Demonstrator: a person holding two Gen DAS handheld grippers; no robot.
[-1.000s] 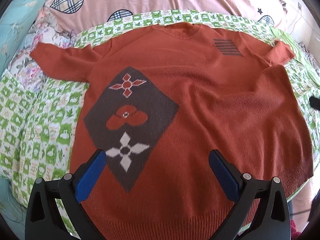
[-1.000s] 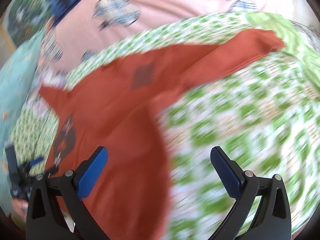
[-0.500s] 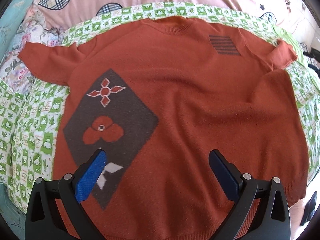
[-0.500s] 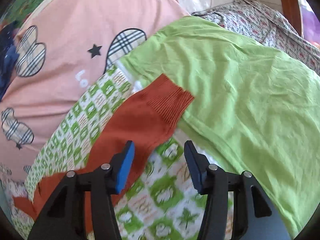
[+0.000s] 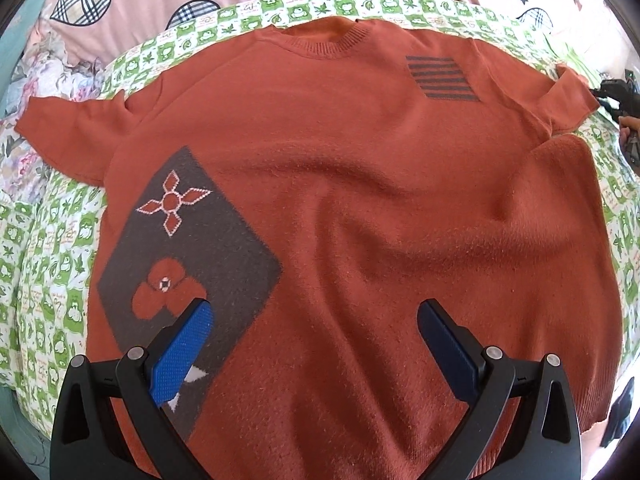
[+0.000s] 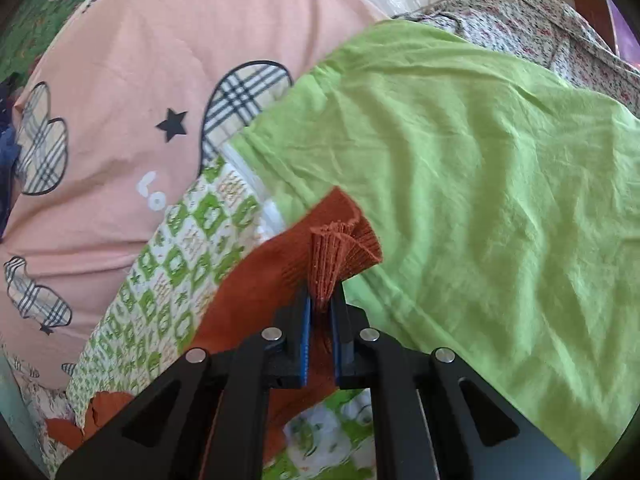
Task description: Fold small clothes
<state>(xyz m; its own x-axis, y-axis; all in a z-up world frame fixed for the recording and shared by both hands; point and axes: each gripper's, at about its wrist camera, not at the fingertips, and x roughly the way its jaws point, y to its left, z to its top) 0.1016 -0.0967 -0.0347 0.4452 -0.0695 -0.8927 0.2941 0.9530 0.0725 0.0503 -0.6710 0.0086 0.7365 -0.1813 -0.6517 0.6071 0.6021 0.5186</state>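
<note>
Sweater (image 5: 360, 200) hem cut off at frame btm; cuff (image 6: 340, 256) partly hidden btwn right gripper (image 6: 320, 320) pads.

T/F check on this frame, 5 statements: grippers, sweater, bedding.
1. The right gripper is shut on the ribbed sleeve cuff of the rust-orange knit sweater. True.
2. The left gripper grips the sweater's hem. False: its jaws stand wide open over the sweater's lower front, holding nothing.
3. The sweater lies front up, spread on the green-and-white patterned quilt. True.
4. The dark striped patch sits inside the grey diamond panel. False: it lies apart, on the chest by the other sleeve.
5. The plain lime-green sheet covers the sweater's collar. False: the collar is uncovered; the sheet lies by the gripped cuff.
</note>
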